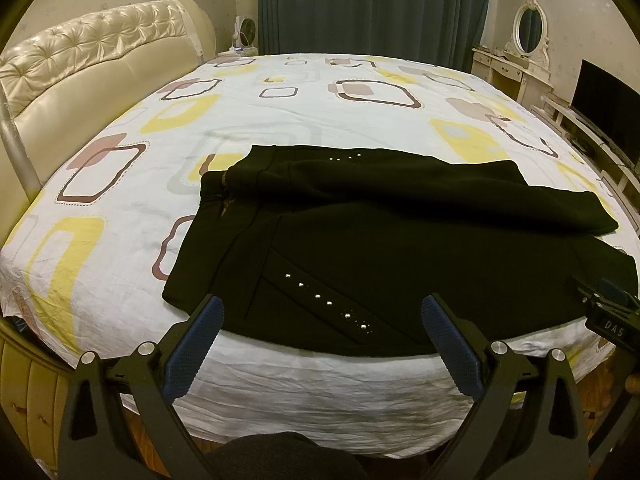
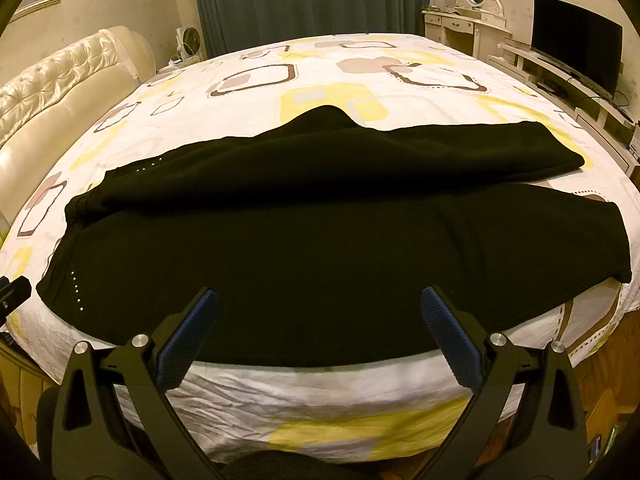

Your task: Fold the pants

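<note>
The bed [image 1: 120, 240] carries the only load here: a pair of black pants [image 1: 360, 248] spread flat on the patterned sheet [image 1: 280, 120], lying crosswise just ahead of both grippers and close to the near edge of the mattress. The left gripper [image 1: 322, 308] has its blue-padded fingers [image 1: 200, 344] spread wide apart, holding nothing, its tips over the near edge of the fabric at the waist end of the garment. The right gripper [image 2: 320, 300] is likewise spread wide and empty, its tips over the near leg further along. The pants are dull black and thick-looking. The waistband lies to the left of both grippers and the leg ends to the right. The far leg lies partly over the near one, leaving a long ridge between them. A slanted row of small silver studs [image 1: 328, 302] sits directly between the left gripper's fingers, and a second, shorter row [image 1: 344, 157] shows beyond, on the far side of the waist.
</note>
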Action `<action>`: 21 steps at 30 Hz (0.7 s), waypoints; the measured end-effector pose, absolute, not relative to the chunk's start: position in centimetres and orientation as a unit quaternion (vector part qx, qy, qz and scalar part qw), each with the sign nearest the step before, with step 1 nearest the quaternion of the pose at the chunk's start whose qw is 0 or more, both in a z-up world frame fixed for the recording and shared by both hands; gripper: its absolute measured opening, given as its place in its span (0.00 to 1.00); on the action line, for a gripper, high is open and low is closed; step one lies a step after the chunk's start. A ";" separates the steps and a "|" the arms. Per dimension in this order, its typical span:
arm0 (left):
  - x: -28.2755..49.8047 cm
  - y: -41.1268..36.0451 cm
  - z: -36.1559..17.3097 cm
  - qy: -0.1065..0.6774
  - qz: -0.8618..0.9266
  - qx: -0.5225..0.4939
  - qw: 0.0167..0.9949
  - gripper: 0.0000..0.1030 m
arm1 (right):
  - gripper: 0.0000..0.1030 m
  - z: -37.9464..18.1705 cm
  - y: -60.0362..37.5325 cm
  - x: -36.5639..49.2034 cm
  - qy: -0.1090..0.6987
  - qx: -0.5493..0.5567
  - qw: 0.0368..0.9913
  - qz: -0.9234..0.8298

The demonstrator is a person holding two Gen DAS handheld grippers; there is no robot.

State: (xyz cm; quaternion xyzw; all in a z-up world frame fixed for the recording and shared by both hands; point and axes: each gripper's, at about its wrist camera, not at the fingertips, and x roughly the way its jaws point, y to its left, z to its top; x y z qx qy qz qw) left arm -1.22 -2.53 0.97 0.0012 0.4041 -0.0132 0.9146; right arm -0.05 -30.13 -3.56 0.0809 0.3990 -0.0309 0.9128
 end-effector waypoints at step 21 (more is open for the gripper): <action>-1.6 -3.1 1.1 0.399 -0.015 0.008 0.917 0.96 | 0.98 -3.9 -29.6 -0.1 0.402 0.078 0.912 -0.028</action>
